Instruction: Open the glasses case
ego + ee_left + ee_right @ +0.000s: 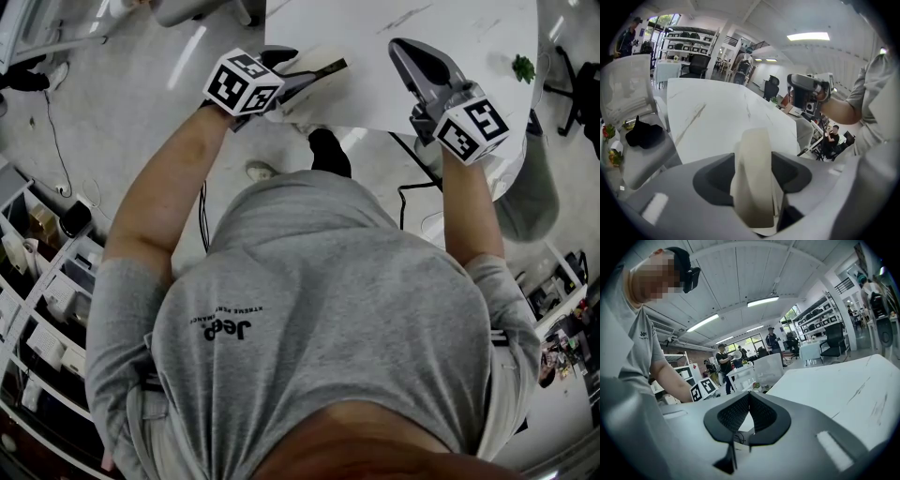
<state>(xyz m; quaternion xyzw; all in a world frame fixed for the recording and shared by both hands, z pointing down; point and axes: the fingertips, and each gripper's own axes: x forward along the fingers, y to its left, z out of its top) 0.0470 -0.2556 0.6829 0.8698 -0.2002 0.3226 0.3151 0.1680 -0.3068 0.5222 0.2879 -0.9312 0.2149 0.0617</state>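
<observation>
1. The left gripper's (753, 180) jaws pinch the cream glasses case (751, 154) edge-on, above the white desk's (712, 122) near edge.
2. The right gripper's (749, 401) jaws are pressed together and empty, well apart from the case.
3. The case looks unopened, so the lid is yet to be lifted.

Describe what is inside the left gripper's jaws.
A cream glasses case is gripped in the left gripper, with the white table beyond. Its lower end and its inside are covered.
</observation>
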